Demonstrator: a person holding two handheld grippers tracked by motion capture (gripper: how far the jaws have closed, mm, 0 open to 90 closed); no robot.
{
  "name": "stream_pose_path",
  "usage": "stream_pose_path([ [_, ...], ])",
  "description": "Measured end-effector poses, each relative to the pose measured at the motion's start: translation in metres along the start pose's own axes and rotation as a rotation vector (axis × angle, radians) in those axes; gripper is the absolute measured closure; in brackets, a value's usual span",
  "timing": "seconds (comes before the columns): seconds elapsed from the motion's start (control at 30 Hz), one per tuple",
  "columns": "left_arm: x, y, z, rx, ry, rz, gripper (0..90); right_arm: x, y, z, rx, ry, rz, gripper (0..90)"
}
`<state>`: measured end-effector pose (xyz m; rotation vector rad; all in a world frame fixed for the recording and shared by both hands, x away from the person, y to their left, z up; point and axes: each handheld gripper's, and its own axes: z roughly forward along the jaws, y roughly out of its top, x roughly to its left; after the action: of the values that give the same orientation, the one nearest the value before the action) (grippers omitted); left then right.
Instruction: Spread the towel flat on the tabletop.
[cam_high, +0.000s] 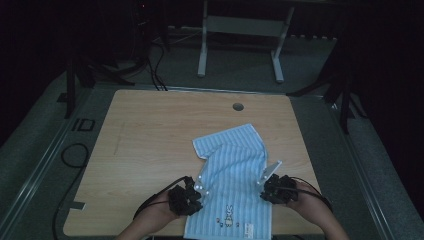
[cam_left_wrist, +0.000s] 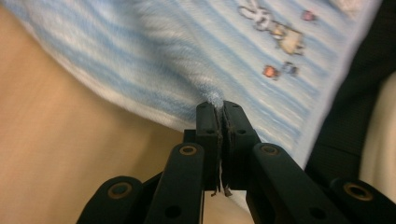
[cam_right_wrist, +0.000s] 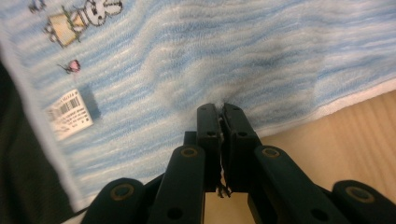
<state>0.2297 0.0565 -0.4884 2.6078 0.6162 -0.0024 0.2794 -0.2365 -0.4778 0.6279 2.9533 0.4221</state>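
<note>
Left gripper (cam_left_wrist: 219, 106): jaws closed flat together, with a small pinch of blue-and-white striped towel (cam_left_wrist: 187, 56) caught at the tips. Right gripper (cam_right_wrist: 220, 108): the same condition, jaws together on a tuft of the towel's opposite long edge.

In the high view, the left gripper (cam_high: 192, 196) and right gripper (cam_high: 270, 187) sit at either side of the towel (cam_high: 235, 170). The towel lies on the wooden table (cam_high: 150, 130), its near end hanging over the table's front edge. Its far end is rumpled, with one corner turned over. A cartoon print (cam_left_wrist: 275, 28) and a barcode label (cam_right_wrist: 70, 112) mark the near end.

Assessment: the step in hand appears to be lifting both side edges to fold or straighten the towel. Each bite is shallow, on pile rather than hem, and could slip. Recommended practice: raise both grippers together, level and at one pace, keeping the cloth between them lightly taut, and carry toward the far end without letting the hanging end drag or twist.
</note>
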Motion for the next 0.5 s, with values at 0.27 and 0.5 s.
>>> stream_pose_path([
  [0.27,-0.035,-0.007,0.004,0.051,-0.141,0.059,72.7,0.030,-0.020,0.001,0.040,0.062,-0.028,77.6],
  [0.5,0.001,0.003,0.001,0.016,-0.011,-0.006,45.0,0.007,-0.014,-0.005,-0.007,0.006,0.021,67.2],
])
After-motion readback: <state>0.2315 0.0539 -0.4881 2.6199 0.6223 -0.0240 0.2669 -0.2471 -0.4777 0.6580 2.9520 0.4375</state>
